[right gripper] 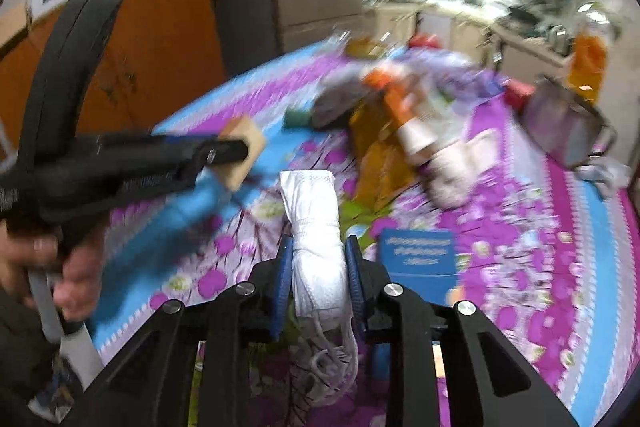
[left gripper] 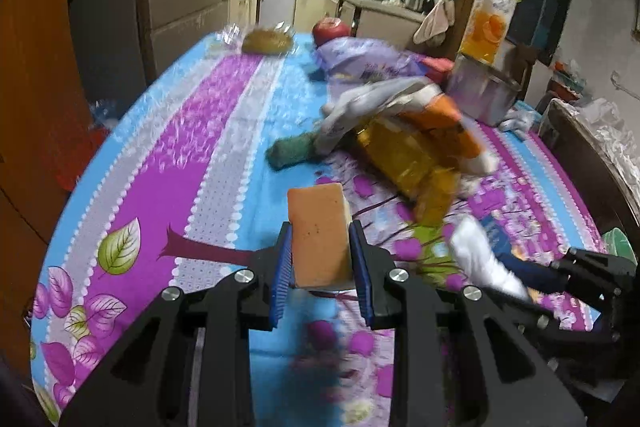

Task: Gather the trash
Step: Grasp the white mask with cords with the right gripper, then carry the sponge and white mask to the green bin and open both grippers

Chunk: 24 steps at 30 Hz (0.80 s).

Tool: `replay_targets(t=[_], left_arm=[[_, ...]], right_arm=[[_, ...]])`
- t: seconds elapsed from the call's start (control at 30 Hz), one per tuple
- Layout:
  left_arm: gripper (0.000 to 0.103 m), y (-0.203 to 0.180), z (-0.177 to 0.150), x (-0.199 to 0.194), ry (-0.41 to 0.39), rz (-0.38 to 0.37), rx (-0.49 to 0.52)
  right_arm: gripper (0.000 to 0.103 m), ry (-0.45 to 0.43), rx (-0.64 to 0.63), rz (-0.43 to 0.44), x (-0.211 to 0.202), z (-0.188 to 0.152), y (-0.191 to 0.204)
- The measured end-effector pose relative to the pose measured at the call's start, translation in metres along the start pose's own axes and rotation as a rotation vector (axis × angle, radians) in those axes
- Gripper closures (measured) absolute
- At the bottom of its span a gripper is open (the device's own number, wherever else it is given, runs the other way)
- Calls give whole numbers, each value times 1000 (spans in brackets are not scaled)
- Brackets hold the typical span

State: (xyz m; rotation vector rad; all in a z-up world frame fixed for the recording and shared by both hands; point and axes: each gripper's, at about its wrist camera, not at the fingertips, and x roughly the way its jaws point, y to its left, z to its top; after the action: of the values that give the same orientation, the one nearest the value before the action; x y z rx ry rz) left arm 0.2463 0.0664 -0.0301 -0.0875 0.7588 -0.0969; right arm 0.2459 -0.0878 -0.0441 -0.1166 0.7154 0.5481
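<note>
left wrist view: my left gripper [left gripper: 322, 259] has its blue pads clamped on the flanks of an orange sponge block [left gripper: 320, 233], held upright and clear above the flowered tablecloth [left gripper: 160, 155]; i judge it is lifted that way so it can be carried off as trash. ahead, a heap of wrappers [left gripper: 404, 135] lies mid-table, a green scrap [left gripper: 290, 150] just beside it, a metal tin [left gripper: 482, 95] and a juice bottle [left gripper: 486, 27] behind. at lower right the right gripper [left gripper: 540, 275] pokes in with something white.

right wrist view: my right gripper [right gripper: 319, 283] is pinched around a rolled white mask [right gripper: 316, 227], strings dangling below, the roll sticking forward between the pads. a blue packet [right gripper: 416, 251] lies on the cloth just beside it. at left, a hand [right gripper: 60, 267] holds the left gripper [right gripper: 236, 151], sponge block in its tip. both loads look ready for a bin, which i cannot see.
</note>
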Motion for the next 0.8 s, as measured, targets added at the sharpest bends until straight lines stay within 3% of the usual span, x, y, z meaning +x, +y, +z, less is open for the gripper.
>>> replay_targets(t=[0.27, 0.53, 0.8], left_arm=[[76, -62, 3, -45, -115, -40, 95], [76, -120, 9, -61, -170, -74, 168], [76, -183, 14, -74, -201, -157, 231]], right_arm=[[76, -200, 115, -154, -70, 1, -27], [76, -249, 170, -276, -133, -9, -61], [76, -298, 237, -395, -203, -31, -101]])
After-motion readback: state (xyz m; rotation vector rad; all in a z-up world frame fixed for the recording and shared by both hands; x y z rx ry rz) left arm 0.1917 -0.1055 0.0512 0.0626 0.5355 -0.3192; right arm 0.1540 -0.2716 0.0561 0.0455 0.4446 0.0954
